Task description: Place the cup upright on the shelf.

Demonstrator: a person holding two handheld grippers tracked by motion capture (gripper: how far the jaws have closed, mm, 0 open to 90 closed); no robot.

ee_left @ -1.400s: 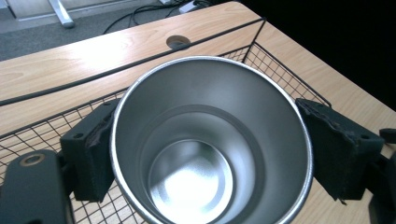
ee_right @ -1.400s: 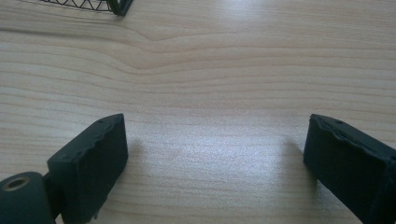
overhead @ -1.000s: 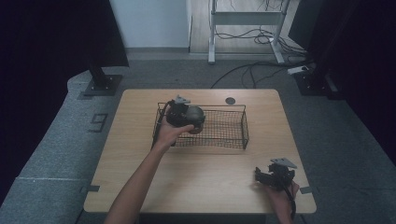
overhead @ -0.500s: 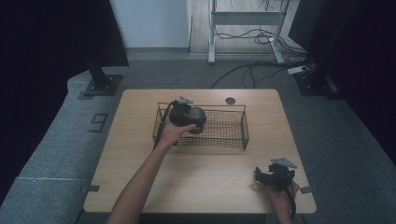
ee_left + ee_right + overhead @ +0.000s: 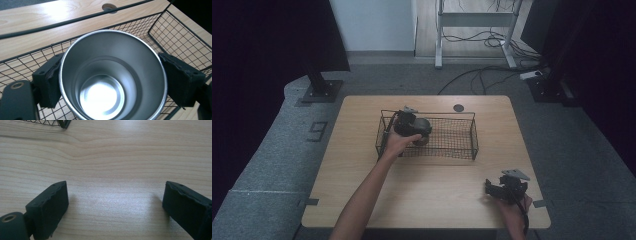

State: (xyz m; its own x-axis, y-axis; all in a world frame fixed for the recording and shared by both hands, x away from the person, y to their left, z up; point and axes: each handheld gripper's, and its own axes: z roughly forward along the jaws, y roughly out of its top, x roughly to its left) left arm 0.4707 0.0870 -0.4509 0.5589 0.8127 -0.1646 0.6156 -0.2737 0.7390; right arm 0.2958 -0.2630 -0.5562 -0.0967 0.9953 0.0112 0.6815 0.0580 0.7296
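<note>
**Steel cup pinched over the wire basket, right tongs idle near the corner**

Grey carpet surrounds a light wooden surface (image 5: 362, 170), with dark curtains at both sides, a metal frame and loose cables on the floor beyond. A black wire basket (image 5: 457, 142) sits in the middle of the far half, close to a round cable hole (image 5: 458, 107) near the far edge. Bare wood lies wide open in front of the basket and to both sides.

The left hand (image 5: 399, 145) reaches forward on an outstretched forearm to the basket's left end. Its left tongs (image 5: 110, 77) pinch a shiny steel cup (image 5: 110, 75) by the outer wall, one black pad on each side, with the mouth facing the camera and basket mesh behind it.

The right hand (image 5: 512, 205) rests near the near right corner, close to the edge. Its right tongs (image 5: 115, 202) are spread wide over bare wood with nothing between them; a basket corner shows well ahead.
</note>
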